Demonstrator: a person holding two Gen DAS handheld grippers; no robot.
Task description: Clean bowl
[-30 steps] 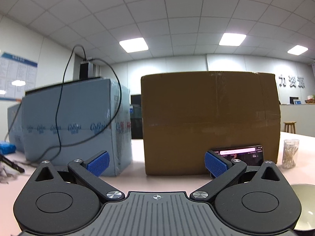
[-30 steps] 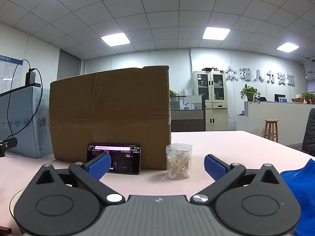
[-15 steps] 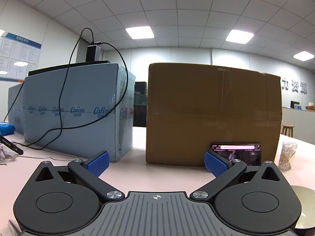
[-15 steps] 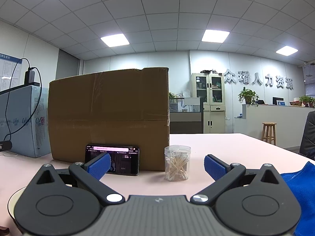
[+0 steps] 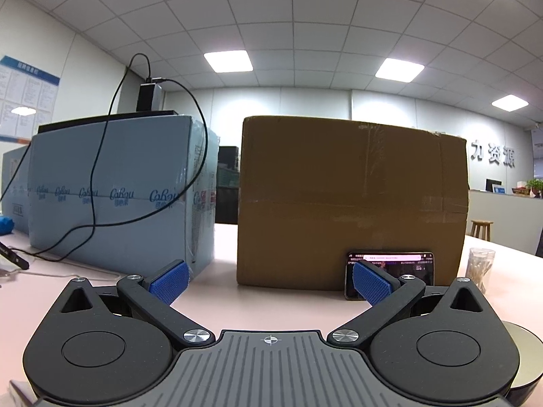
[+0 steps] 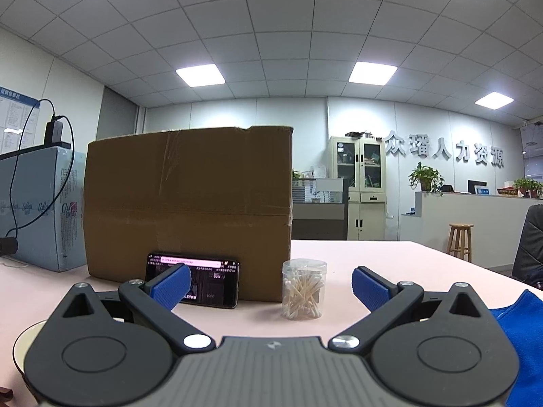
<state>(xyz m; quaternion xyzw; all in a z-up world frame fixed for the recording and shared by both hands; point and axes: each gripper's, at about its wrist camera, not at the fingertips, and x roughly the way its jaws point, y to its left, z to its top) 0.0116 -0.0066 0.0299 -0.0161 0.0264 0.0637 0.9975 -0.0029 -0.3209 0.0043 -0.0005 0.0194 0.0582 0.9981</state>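
We see our left gripper spread wide, its blue pads far apart with nothing between them and nothing touching them. It hangs level over the pink table. The bowl sits low to this gripper's right, mostly hidden behind the gripper body, so only part of its rim and wall shows. Straight ahead of the fingers stands a brown cardboard box, and ahead to the left a pale blue carton with a black cable draped down its front. A phone leans against the foot of the brown box, partly behind the right pad.

Our right gripper is just as wide and just as empty, with both pads clear of everything. From here the bowl lies low to this gripper's left, again partly hidden by the gripper body, which places it between our two grippers. A blue cloth lies on the table low to the right, beside the gripper's body; whether it touches the gripper we cannot tell. Ahead, between the pads, stands a clear jar of cotton swabs, just beside the brown box, with the phone ahead to the left, behind the left pad.
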